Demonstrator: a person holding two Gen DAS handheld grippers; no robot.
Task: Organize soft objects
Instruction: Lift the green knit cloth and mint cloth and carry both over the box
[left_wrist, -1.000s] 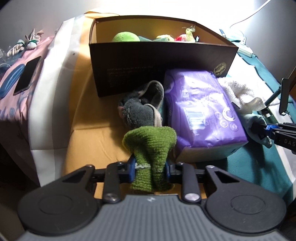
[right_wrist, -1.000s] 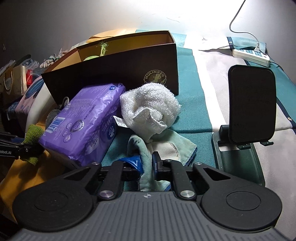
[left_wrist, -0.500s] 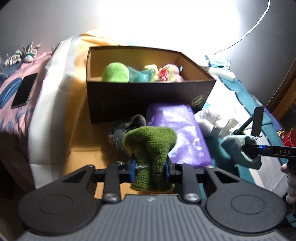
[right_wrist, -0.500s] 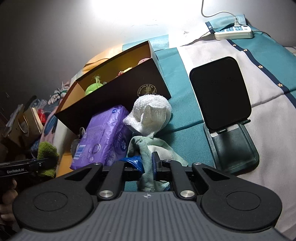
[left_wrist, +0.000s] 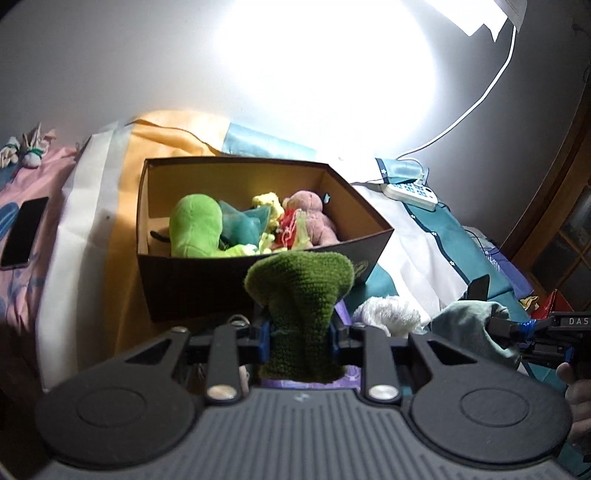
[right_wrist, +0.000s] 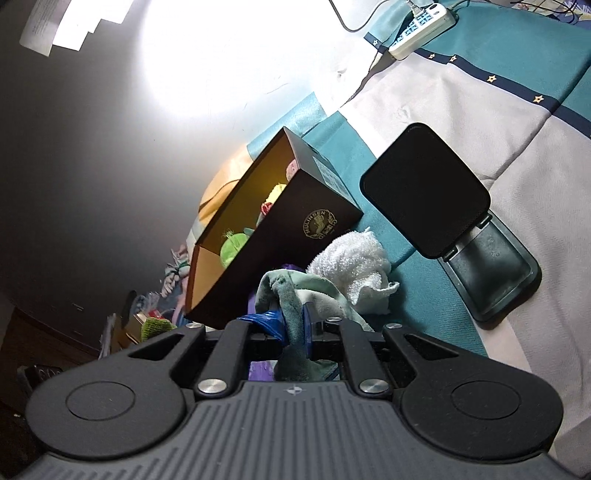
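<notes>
Green knit piece clamped in left hand-held gripper; right hand-held gripper pinching teal cloth.

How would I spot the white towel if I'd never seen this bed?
Find the dark brown cardboard box of plush toys on the teal bedspread. Just outside its corner with the round gold emblem lies the fluffy white terry towel, bunched into a ball. It is the only white, loopy bundle there, brighter than the pale green cloth next to it.

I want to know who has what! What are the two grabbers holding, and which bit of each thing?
The left gripper pinches the green knitted piece low on its narrow stem. The right gripper pinches a fold of the pale green cloth.
</notes>
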